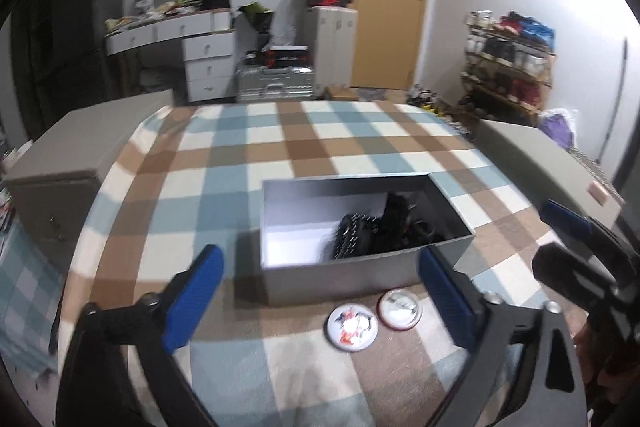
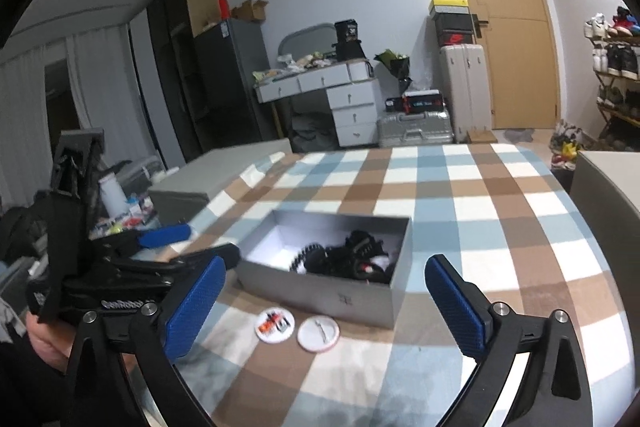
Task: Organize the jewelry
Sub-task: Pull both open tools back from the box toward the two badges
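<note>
Two round badges lie side by side just ahead of both wide-open, empty hand-held grippers, right and left, touching the front wall of the grey box; neither looks nearer.

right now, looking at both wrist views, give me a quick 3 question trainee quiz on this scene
1. True or false: the open grey cardboard box on the checked cloth is empty.
2. How many round pin badges lie in front of the box?
3. Which is open: A left tool, B right tool, C both?

Key
1. False: dark jewellery lies at one end.
2. Two: a printed badge and a plain white badge.
3. C
</note>
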Demonstrator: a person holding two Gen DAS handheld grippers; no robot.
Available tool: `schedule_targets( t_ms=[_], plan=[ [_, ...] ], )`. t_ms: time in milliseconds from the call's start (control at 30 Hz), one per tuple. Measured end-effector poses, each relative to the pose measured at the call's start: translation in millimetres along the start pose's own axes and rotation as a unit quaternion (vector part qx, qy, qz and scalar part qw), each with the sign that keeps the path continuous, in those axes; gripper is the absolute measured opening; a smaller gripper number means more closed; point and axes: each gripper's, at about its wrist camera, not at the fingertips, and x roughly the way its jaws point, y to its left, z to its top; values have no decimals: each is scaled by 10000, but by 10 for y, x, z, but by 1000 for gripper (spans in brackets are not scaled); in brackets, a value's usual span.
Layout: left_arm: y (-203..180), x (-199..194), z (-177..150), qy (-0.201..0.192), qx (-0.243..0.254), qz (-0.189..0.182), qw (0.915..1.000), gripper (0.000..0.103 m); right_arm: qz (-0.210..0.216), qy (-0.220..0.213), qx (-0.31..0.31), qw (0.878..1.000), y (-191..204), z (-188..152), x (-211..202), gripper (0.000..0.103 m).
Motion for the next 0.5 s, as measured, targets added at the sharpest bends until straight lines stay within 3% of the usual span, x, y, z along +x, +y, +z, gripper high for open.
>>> schedule_targets(
  t_ms=[233,400,500],
  plan=[
    [78,-61,-255,2,-277,279,9992,100,-123,531,-85,9985,30,-264,171,101],
    [232,-81,-418,80,-574,730,9956,100,-200,1042,-46,9943,-1,-401,376,101],
    [303,-112,-497,75,-644,748,9951,100,-221,1225,-94,9922,11,-461,454,101]
  ],
)
